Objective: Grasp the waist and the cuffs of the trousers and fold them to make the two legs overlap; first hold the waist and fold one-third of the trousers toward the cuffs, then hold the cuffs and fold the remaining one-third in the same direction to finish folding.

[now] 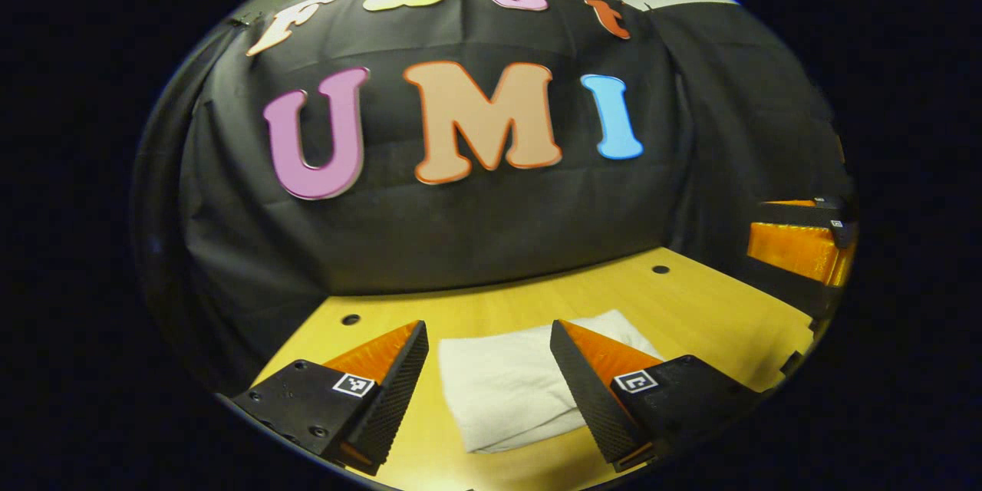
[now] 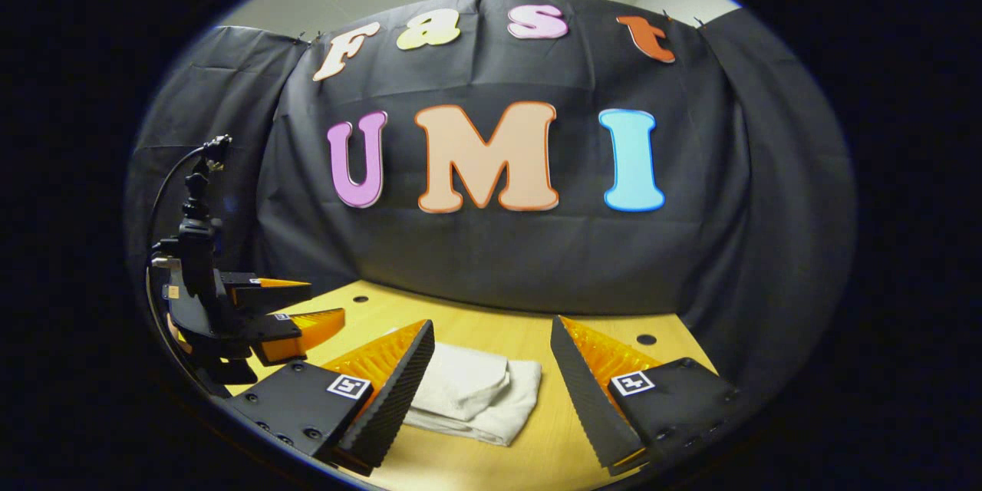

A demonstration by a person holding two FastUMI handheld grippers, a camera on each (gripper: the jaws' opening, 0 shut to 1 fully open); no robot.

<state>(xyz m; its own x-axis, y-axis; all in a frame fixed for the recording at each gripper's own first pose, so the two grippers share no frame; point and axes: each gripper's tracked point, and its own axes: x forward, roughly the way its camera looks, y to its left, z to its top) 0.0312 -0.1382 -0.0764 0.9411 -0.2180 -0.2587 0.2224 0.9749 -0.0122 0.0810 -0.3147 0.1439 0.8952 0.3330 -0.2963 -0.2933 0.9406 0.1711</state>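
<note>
The white trousers (image 1: 510, 387) lie folded into a compact rectangle on the wooden table (image 1: 690, 299). In the left gripper view my left gripper (image 1: 489, 337) hovers above them, open, its fingers spread wider than the bundle and nothing between them. The right gripper view shows the same bundle (image 2: 479, 391) with its layered folded edge, lying just beyond my right gripper (image 2: 492, 334), which is open and holds nothing. The left gripper (image 2: 295, 311) appears at the left of the right gripper view, also above the table. The right gripper (image 1: 802, 245) shows at the right edge of the left gripper view.
The black cloth wall (image 2: 499, 261) closes the table's far side and both flanks. Small round holes (image 1: 351, 319) dot the tabletop near the wall. A cable (image 2: 173, 176) rises from the left gripper's body.
</note>
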